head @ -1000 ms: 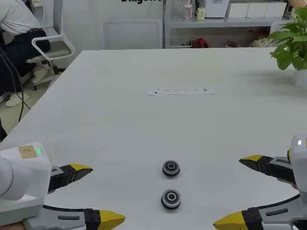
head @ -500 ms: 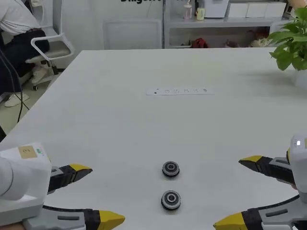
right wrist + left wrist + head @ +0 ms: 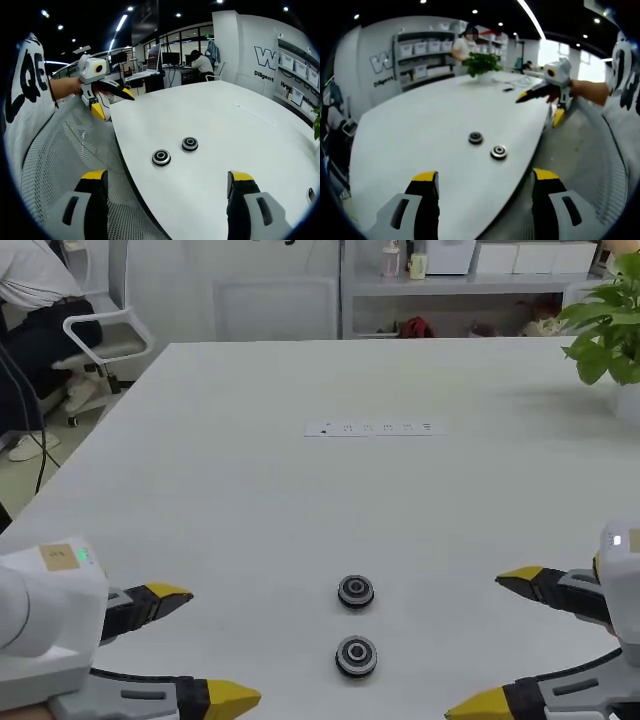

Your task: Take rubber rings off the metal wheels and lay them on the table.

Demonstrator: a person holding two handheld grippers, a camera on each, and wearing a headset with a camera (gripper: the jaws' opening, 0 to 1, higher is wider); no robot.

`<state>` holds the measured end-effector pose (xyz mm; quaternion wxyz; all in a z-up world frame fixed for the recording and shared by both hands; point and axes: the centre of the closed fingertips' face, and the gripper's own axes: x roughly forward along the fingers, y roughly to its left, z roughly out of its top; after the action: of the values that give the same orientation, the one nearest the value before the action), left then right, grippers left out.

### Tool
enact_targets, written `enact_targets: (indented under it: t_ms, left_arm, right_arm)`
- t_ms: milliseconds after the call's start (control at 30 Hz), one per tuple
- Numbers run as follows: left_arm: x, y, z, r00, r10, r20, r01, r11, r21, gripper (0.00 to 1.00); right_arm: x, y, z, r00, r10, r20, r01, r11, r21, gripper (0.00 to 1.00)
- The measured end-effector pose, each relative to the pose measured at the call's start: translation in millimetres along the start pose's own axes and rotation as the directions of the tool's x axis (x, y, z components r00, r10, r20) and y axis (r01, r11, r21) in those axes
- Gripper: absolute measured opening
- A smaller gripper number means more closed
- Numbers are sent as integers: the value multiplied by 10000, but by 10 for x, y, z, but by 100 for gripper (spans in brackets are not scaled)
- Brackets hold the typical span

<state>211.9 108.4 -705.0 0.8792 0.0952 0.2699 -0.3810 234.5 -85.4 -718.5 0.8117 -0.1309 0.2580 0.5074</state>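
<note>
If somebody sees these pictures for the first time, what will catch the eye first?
Two small dark wheels, the far wheel and the near wheel, sit close together on the white table near its front edge. The left gripper and the right gripper, both open with yellow jaw tips, flank them without touching. A green plant stands at the far right.

Bright even ceiling light, soft shadows, fisheye-warped edges
</note>
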Motion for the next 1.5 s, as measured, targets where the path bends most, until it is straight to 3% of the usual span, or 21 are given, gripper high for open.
enact_targets:
  t_ms: [833, 1200, 1500]
  left_arm:
    - [8, -48, 23, 9998, -184, 27, 184, 9998, -8, 77]
    - [3, -20, 56, 9996, -163, 214, 161, 9999, 61, 76]
    - [12, -27, 151, 9984, -340, 453, 332, 9993, 179, 76]
  right_arm:
    - [3, 17, 5, 10000, 66, -75, -67, 9998, -184, 94]
    - [9, 2, 88, 9999, 65, 148, -60, 9996, -284, 93]
    - [4, -9, 183, 9994, 64, 336, -50, 9991, -418, 90]
